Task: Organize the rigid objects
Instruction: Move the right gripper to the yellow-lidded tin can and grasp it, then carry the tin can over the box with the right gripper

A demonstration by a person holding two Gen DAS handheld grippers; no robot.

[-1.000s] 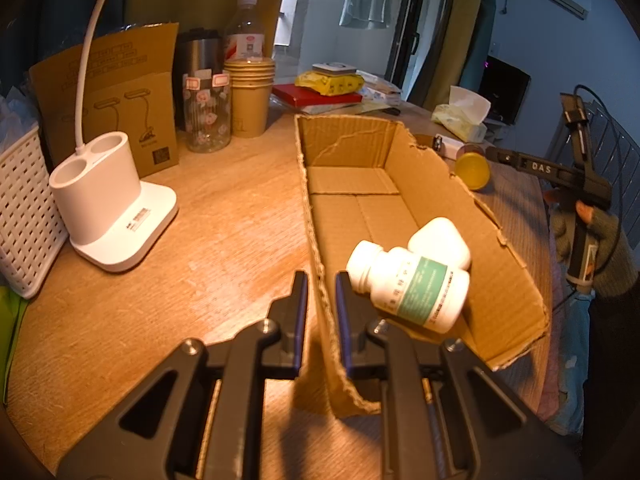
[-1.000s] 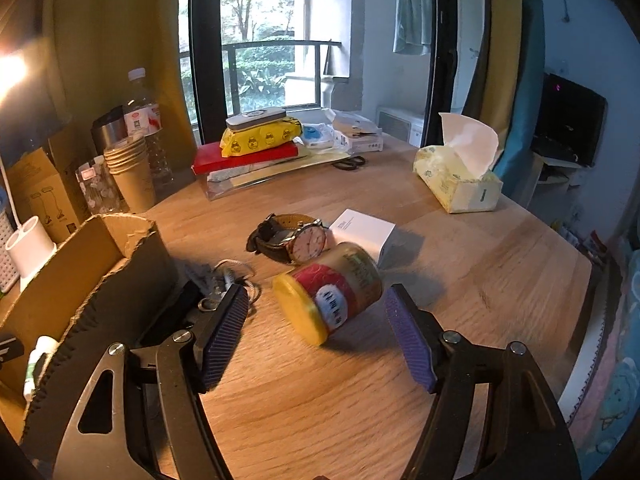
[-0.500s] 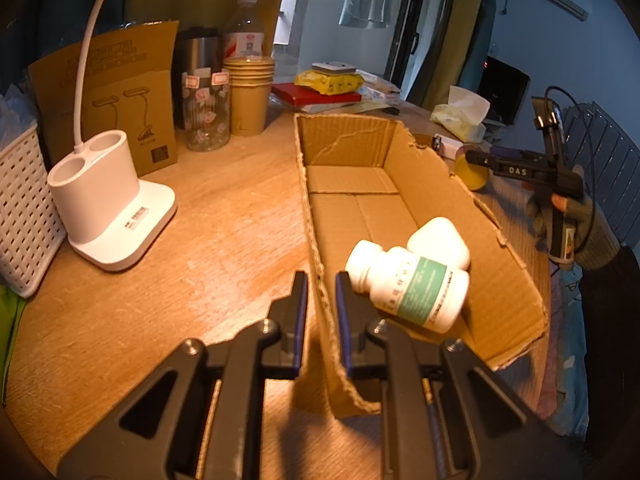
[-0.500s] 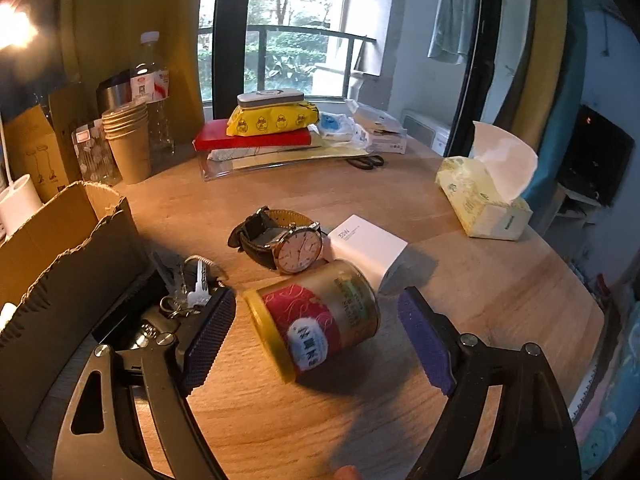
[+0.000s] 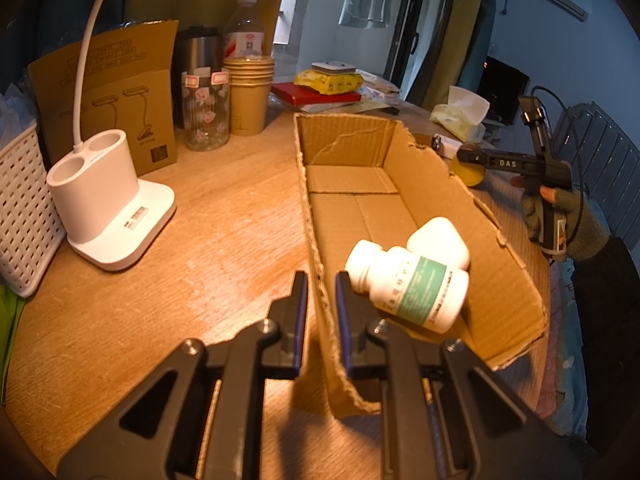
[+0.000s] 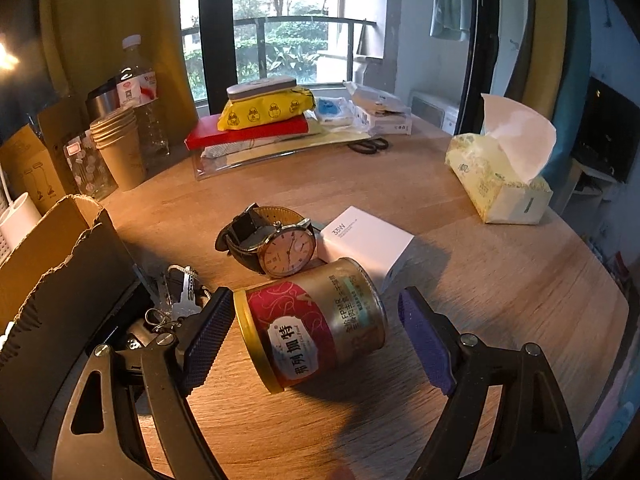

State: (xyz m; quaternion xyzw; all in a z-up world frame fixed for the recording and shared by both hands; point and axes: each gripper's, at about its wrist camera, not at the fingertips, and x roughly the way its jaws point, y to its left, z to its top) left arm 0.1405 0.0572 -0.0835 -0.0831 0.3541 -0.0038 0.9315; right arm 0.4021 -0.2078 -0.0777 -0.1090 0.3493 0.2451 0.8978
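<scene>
My left gripper [image 5: 321, 312] is shut on the near left wall of the open cardboard box [image 5: 320, 240]. Inside the box lie a white pill bottle with a green label [image 5: 408, 284] and a small white case [image 5: 438, 240]. My right gripper [image 6: 316, 336] is open, its jaws on either side of a gold and red tin can [image 6: 312, 328] lying on its side on the wooden table [image 6: 460, 240]. The can's yellow lid [image 5: 468, 166] and my right gripper [image 5: 476, 158] show beyond the box in the left wrist view.
A wristwatch [image 6: 272, 242], a white box [image 6: 366, 240] and keys [image 6: 180, 296] lie near the can. A tissue box [image 6: 500, 176], stacked packets [image 6: 264, 120], paper cups [image 5: 248, 96], a lamp base [image 5: 108, 208] and a white basket [image 5: 20, 208] ring the table.
My right gripper has moved forward over the can, so the can now sits between its open jaws. My left gripper has kept its hold on the box wall.
</scene>
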